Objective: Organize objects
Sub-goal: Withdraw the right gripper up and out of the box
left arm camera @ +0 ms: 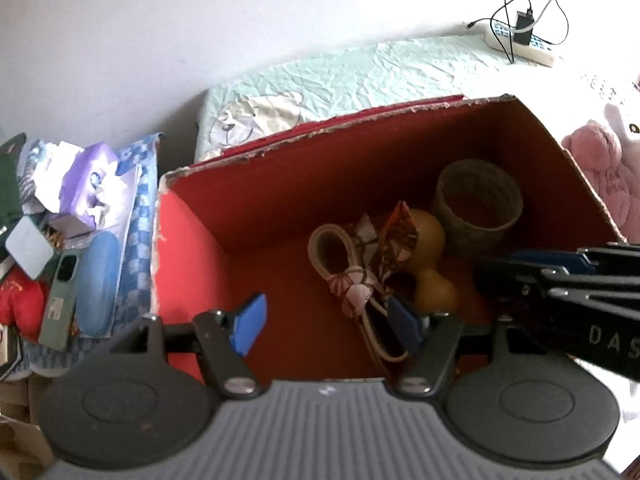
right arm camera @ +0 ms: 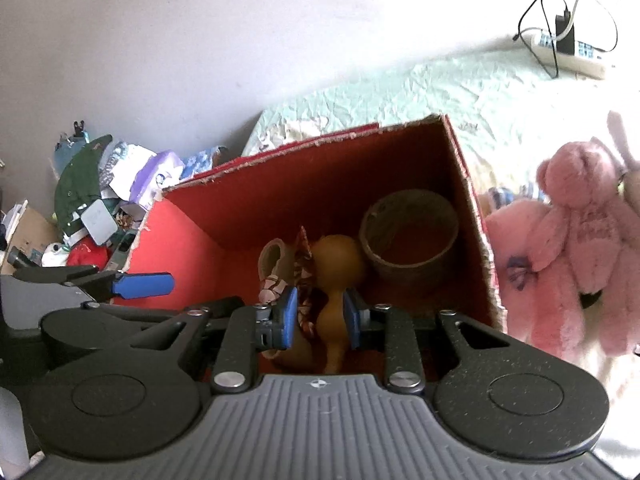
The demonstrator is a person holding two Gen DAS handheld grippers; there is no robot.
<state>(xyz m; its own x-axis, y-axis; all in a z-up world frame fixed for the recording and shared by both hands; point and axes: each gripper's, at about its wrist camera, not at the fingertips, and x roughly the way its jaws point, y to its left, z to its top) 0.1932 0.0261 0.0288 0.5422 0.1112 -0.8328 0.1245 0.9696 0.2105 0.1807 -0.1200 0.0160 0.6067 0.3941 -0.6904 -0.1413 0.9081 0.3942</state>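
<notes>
A red cardboard box (left arm camera: 248, 208) stands open on the bed; it also shows in the right wrist view (right arm camera: 188, 232). Inside lie a yellow gourd (left arm camera: 430, 264), a patterned cloth strap with a beige loop (left arm camera: 352, 276) and a woven ring-shaped basket (left arm camera: 478, 208). My left gripper (left arm camera: 328, 322) is open and empty above the box floor. My right gripper (right arm camera: 320, 320) is inside the box with its blue pads at the narrow waist of the gourd (right arm camera: 336, 276), shut on it. The basket (right arm camera: 408, 240) sits just behind.
A pink plush bear (right arm camera: 576, 216) lies right of the box. A power strip with cables (left arm camera: 520, 40) is at the bed's far edge. A cluttered pile of boxes, a phone and a blue case (left arm camera: 80, 248) sits left of the box.
</notes>
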